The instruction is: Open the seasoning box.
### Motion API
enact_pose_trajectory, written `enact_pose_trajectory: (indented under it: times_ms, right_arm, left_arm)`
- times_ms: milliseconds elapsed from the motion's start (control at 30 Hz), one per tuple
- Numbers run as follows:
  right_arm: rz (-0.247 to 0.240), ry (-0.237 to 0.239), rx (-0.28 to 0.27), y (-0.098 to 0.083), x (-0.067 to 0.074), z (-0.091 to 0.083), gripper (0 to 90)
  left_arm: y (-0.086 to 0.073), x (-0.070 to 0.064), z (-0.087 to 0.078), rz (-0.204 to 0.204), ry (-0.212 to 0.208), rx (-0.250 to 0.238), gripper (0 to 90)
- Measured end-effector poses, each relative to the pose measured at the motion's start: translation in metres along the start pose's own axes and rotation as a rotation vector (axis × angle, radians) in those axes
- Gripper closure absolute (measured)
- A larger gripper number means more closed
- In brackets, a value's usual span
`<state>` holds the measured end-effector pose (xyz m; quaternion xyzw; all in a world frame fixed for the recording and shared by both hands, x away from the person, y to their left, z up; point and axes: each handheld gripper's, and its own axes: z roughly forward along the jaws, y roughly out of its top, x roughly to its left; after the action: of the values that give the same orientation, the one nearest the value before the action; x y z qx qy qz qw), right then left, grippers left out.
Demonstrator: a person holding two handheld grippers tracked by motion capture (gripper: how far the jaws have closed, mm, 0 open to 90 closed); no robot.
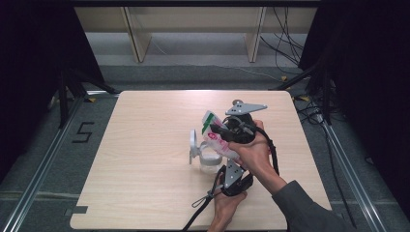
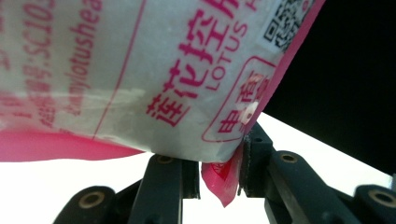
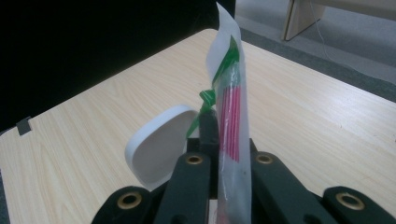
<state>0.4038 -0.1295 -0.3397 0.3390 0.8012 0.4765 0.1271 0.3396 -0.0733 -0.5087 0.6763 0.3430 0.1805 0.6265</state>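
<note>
While both grippers pinched it, a white-and-pink bag (image 1: 218, 137) hung tilted over a clear jar (image 1: 209, 159) on the wooden table (image 1: 145, 159).
Its long axis ran from the green-edged top, up and away from the person, down toward them; pink lettering and a square code covered its side. The right gripper (image 1: 217, 128) clamped the upper end, the left gripper (image 1: 227, 170) a pink bottom corner. The jar's white lid (image 1: 193, 144) stood open.

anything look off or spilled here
Nothing looks spilled. The pink and white bag is held tilted over the open clear container, pinched by both the right gripper and left gripper. The container's white lid stands flipped open.
</note>
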Motion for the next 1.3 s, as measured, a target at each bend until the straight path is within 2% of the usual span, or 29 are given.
enact_pose_trajectory:
  times_ms: [67,100,133,200,333,533,567,633,667,700,767,833,867,900,933,1000,1133,1233,1300]
  right_arm:
    - [-0.016,-0.01,0.014,0.0,0.0001,0.0004,89.6]
    - [0.001,-0.014,0.019,-0.0004,0.0023,0.0008,89.6]
    - [-0.015,-0.015,0.008,-0.0009,0.0019,0.0022,89.6]
    - [-0.001,-0.001,0.016,-0.0004,0.0014,0.0017,89.6]
    - [-0.008,-0.007,0.027,-0.0004,0.0008,0.0017,89.6]
    - [-0.011,-0.007,0.012,-0.0013,0.0004,0.003,89.5]
    - [-0.034,-0.006,0.023,-0.001,-0.0007,0.0031,89.5]
    - [-0.04,-0.01,0.029,-0.0008,-0.001,0.0027,89.5]
    - [-0.02,-0.012,0.026,-0.0011,-0.0004,0.0024,89.5]
    - [-0.02,-0.015,0.027,-0.0011,-0.0002,0.0021,89.5]
    - [-0.05,-0.009,0.025,-0.0013,-0.0013,0.0047,89.5]
    - [-0.045,-0.003,0.035,-0.0007,-0.0008,0.0054,89.4]
    - [-0.047,-0.017,0.032,-0.0003,-0.0004,0.0049,89.5]
    - [-0.013,-0.021,0.032,-0.0007,0.0023,0.0047,89.5]
    - [-0.041,-0.022,0.021,-0.0006,0.0015,0.0058,89.4]
    - [-0.052,-0.015,0.041,-0.0001,0.002,0.0055,89.5]
    - [-0.041,-0.014,0.023,-0.0002,0.0019,0.0051,89.4]
    - [-0.039,-0.024,0.048,-0.0008,0.0027,0.0047,89.4]
    - [-0.03,-0.017,0.04,-0.0008,0.0031,0.0045,89.4]
  left_arm:
    - [-0.0007,-0.0009,0.0004,-0.004,-0.004,0.002,73.0]
    - [-0.0009,-0.0011,0.0006,-0.002,-0.002,0.001,73.0]
    - [-0.0009,-0.0011,0.0007,-0.001,-0.002,0.0,73.0]
    - [-0.0009,-0.0006,0.0006,0.001,-0.001,0.002,73.0]
    - [-0.0014,-0.0008,0.001,0.004,0.0,0.001,73.1]
    - [-0.0022,-0.0002,0.0015,0.016,-0.001,0.006,73.1]
    - [-0.0026,-0.0003,0.0016,0.015,-0.003,0.006,73.1]
    - [-0.0024,-0.0005,0.0016,0.013,-0.005,0.003,73.1]
    - [-0.0021,-0.0001,0.0015,0.012,-0.005,0.006,73.1]
    - [-0.0024,0.0,0.0019,0.009,-0.007,0.005,73.1]
    - [-0.0027,-0.0002,0.002,0.007,-0.008,0.009,73.1]
    - [-0.002,0.0,0.0016,0.005,-0.008,0.004,73.1]
    - [-0.0015,0.0001,0.001,0.004,-0.006,0.007,73.1]
    - [-0.0014,0.0004,0.0008,0.004,-0.007,0.006,73.1]
    - [-0.0014,0.0004,0.0009,0.002,-0.008,0.005,73.1]
    - [-0.0015,0.0003,0.0009,0.001,-0.007,0.004,73.2]
    - [-0.0012,0.0004,0.0007,0.002,-0.006,0.005,73.2]
    - [-0.0018,-0.0009,0.0013,-0.001,-0.007,0.003,73.1]
    - [-0.0016,-0.0004,0.0011,0.001,-0.007,0.007,73.1]
